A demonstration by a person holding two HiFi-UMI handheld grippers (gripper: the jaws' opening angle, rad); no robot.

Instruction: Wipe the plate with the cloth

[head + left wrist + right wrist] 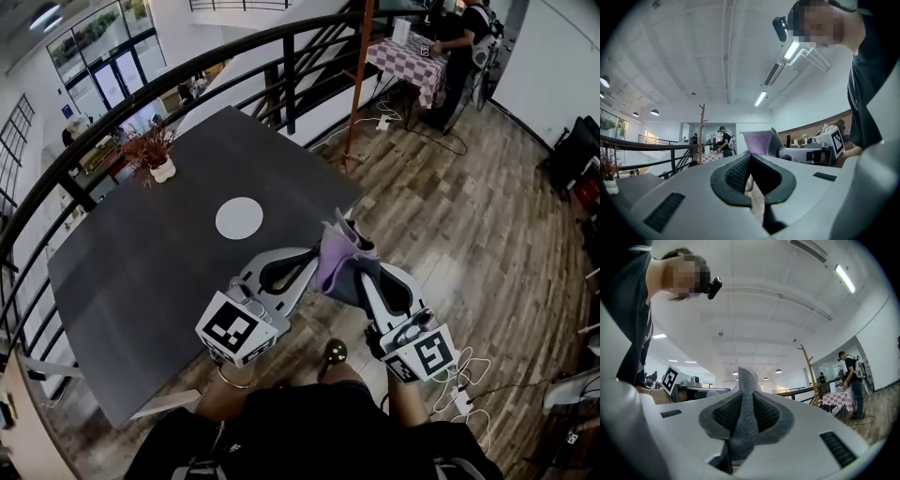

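Note:
A round white plate [239, 217] lies near the middle of the dark table [141, 272]. Both grippers hang side by side off the table's near right edge, over the wooden floor, pointing roughly level. My right gripper [349, 265] is shut on a purple and grey cloth [334, 255], and a grey fold of that cloth [746, 399] stands up between its pads [723, 416]. My left gripper [314, 258] is shut with nothing in it, its tips beside the cloth [758, 142]. The plate is out of sight in both gripper views.
A potted plant [156, 156] stands at the table's far side. A black railing [187, 70] curves behind the table. A wooden pole [356, 84] rises past the far corner. A person [464, 47] stands by a checked table [410, 58]. Cables [459, 389] lie on the floor.

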